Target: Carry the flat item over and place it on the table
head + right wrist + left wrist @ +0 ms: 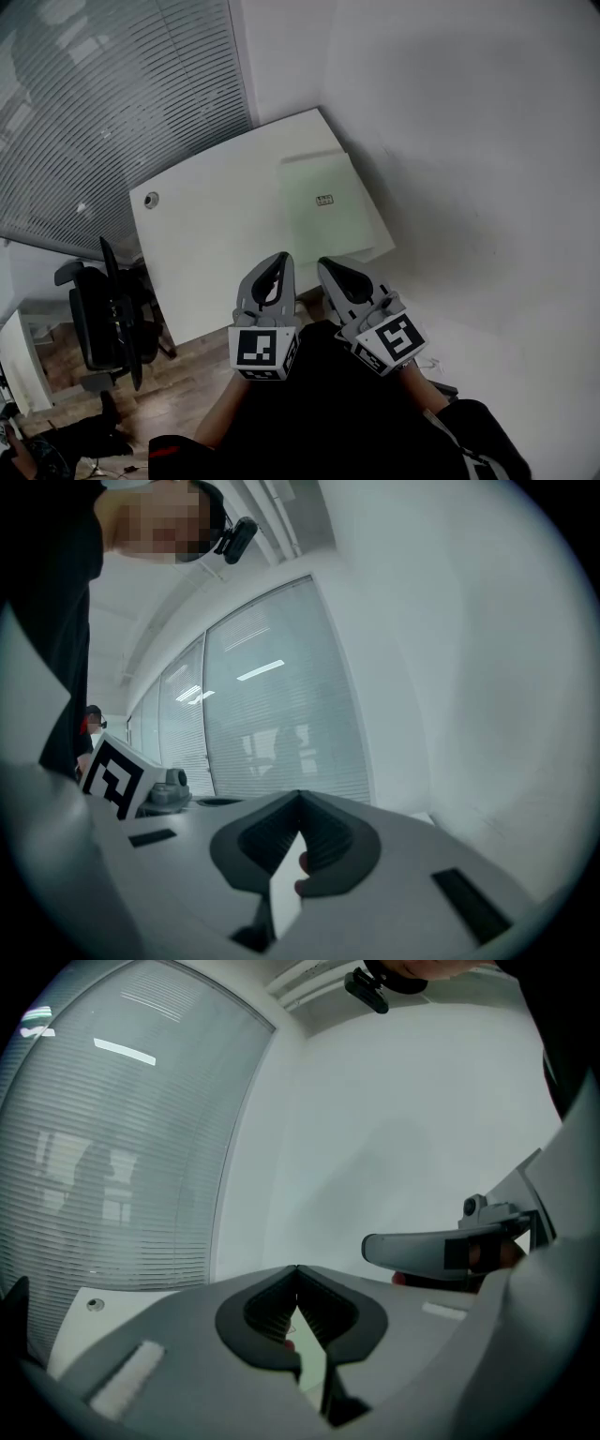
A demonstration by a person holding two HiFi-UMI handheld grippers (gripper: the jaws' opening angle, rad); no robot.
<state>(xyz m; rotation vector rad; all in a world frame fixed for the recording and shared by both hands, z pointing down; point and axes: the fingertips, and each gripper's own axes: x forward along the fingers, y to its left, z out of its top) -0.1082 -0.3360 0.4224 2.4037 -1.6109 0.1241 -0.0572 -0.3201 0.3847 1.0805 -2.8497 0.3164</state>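
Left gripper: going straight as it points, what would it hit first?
Probably the white wall behind the table, though the left gripper aims slightly downward and might meet the table first.

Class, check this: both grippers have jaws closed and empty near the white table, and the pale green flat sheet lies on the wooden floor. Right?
No. The head view shows the pale green flat sheet lying on the white table, beside the wall, not on the wooden floor. The rest stands: left gripper and right gripper have jaws closed and empty.
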